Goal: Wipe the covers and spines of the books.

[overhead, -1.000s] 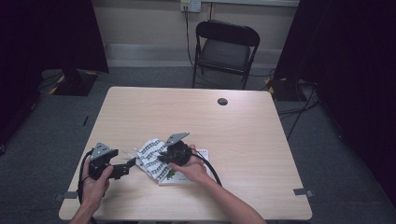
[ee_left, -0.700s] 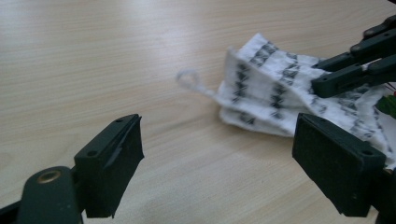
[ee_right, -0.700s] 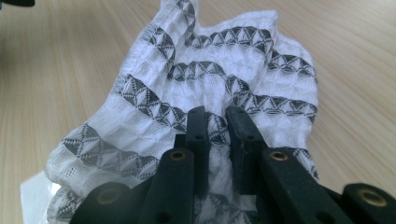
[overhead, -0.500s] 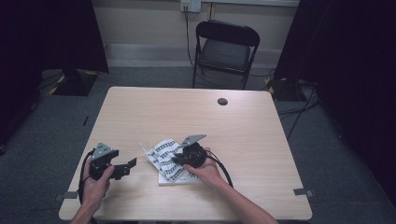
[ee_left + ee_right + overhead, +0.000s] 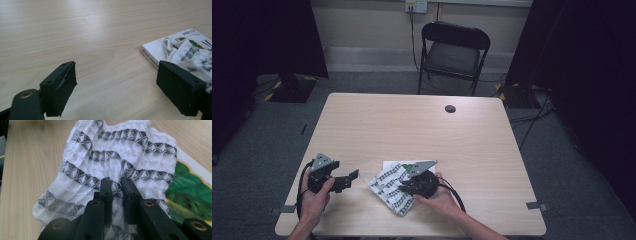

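White waffle-weave cloth (image 5: 388, 186) with black triangle bands lying crumpled near the front edge of the pale wood worktop (image 5: 412, 125), partly covering a white book (image 5: 396, 165) with a green picture on its cover. Lying over the book's near part and spilling off it toward the left gripper. Showing in the right gripper view (image 5: 110, 165) as soft ridged folds, bands running across in wavy rows, one stitched hem curling along the far left side. Right gripper (image 5: 408, 184) resting on the cloth, its fingers (image 5: 106, 192) nearly closed with a fold of the fabric pinched between them. Left gripper (image 5: 351, 177) sitting just beside the cloth on the bare worktop, fingers (image 5: 62, 82) spread wide and gripping nothing, pointing toward the book's corner (image 5: 160, 52). Standing beyond the far edge of the worktop: a black folding chair (image 5: 453, 55). Sitting near the far edge of the worktop: a small dark round spot (image 5: 450, 108), well apart from cloth and book. Trailing from each gripper: a black cable looping back toward the hands.
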The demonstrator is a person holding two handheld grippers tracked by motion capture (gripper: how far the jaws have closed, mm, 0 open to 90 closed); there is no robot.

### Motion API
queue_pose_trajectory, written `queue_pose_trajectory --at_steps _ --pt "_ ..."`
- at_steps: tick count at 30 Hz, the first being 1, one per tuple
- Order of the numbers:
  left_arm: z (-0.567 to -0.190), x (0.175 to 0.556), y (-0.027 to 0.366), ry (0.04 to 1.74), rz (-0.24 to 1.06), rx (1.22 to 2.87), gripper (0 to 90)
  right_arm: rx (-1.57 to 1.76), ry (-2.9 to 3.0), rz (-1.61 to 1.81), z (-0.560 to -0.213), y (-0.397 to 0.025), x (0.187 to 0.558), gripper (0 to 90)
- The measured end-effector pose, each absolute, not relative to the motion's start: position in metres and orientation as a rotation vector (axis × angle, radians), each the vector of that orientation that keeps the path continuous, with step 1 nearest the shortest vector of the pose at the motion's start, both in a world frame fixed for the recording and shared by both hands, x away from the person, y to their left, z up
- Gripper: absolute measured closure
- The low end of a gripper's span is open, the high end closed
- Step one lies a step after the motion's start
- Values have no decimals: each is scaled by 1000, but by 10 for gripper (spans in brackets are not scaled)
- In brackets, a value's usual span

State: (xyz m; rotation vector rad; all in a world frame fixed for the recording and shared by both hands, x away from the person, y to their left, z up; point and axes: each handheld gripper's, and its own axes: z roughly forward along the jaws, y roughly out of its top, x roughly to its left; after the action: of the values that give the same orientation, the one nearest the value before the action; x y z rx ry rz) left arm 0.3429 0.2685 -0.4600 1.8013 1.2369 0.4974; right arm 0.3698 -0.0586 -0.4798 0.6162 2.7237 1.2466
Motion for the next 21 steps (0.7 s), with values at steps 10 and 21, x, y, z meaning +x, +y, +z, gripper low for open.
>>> queue_pose_trajectory --at_steps 10,21 --pt "-460 343 267 1227 506 1825 161 730 2661 1181 -479 -104 374 811" --pt "-461 344 264 1228 512 1830 160 885 2555 1172 -482 -148 387 810"
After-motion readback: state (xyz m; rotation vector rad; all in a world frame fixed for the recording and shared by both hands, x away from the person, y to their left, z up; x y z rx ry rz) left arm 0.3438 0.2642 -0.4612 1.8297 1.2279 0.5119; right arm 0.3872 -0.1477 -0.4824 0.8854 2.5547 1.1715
